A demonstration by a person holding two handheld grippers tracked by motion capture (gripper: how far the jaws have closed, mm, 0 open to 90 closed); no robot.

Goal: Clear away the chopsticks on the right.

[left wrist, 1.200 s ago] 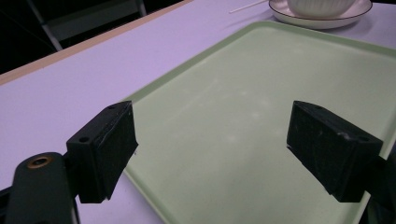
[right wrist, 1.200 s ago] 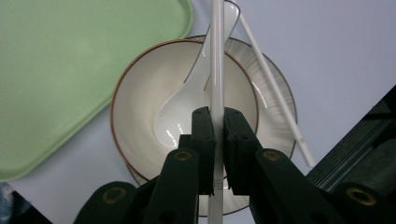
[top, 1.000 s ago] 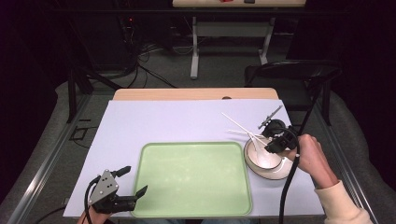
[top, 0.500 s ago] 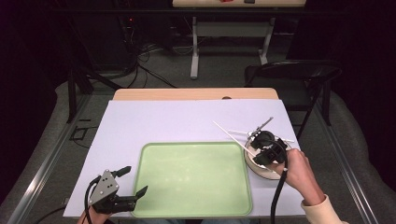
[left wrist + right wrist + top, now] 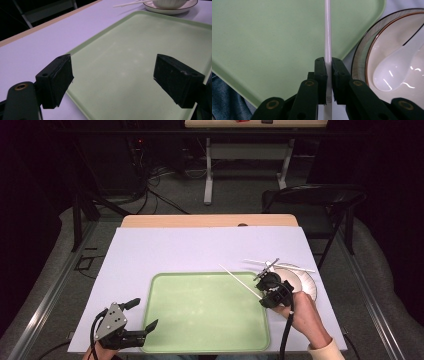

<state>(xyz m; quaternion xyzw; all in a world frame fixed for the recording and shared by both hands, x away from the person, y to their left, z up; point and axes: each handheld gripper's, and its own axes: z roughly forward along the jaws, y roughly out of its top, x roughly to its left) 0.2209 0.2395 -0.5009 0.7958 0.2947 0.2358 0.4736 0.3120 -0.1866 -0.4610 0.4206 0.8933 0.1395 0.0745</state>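
A pale green tray (image 5: 205, 307) lies at the front middle of the table. My right gripper (image 5: 264, 296) hovers at the tray's right edge, shut on a white chopstick (image 5: 239, 280) that slants out over the tray. In the right gripper view the chopstick (image 5: 327, 30) runs straight up between the pressed pads, above the tray (image 5: 269, 32). Beside it sits a white bowl (image 5: 387, 42) holding a white spoon (image 5: 397, 70). A second chopstick (image 5: 280, 265) rests across the plate (image 5: 307, 282). My left gripper (image 5: 146, 313) stands open at the tray's front left corner, nothing between its fingers (image 5: 58, 80).
The table is covered by a white sheet (image 5: 200, 250), with its wooden far edge (image 5: 210, 221) showing. A dark folding chair (image 5: 315, 200) stands beyond the right corner. In the left gripper view the plate (image 5: 172, 10) and bowl (image 5: 170, 3) lie past the tray (image 5: 130, 50).
My right gripper has moved left and down from over the bowl to the tray's right edge, carrying the chopstick. The left gripper has stayed put.
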